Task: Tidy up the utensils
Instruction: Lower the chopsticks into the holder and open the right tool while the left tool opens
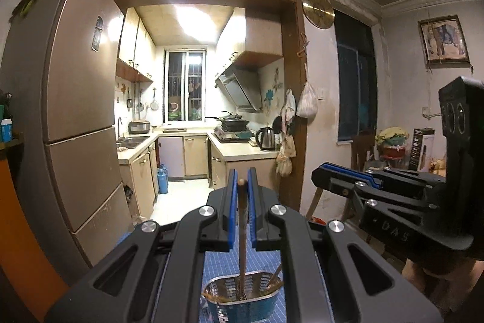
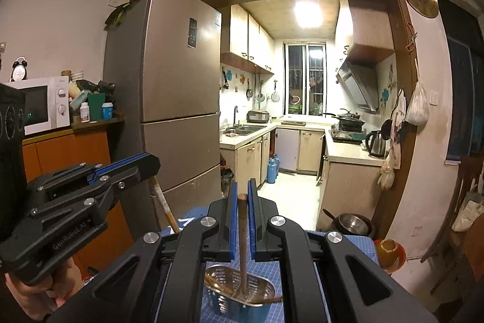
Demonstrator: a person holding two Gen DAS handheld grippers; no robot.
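- An orange cabinet is standing at the far left, carrying a white microwave — a tall bronze fridge is rising just beside it.
- The left gripper is pointing nearly level, its blue-padded fingers pinching the top of an upright wooden chopstick.
- That chopstick's lower end is reaching down into a perforated metal utensil basket, which is sitting on a blue gridded mat; another stick is leaning against the basket's right side.
- The right gripper is hanging alongside, level too, its fingers clamping a second wooden chopstick whose tip is standing in the same basket.
- A hand is gripping the left tool's handle.
- Beyond, a kitchen doorway is opening, and a steel bowl is lying near the mat's far right corner.
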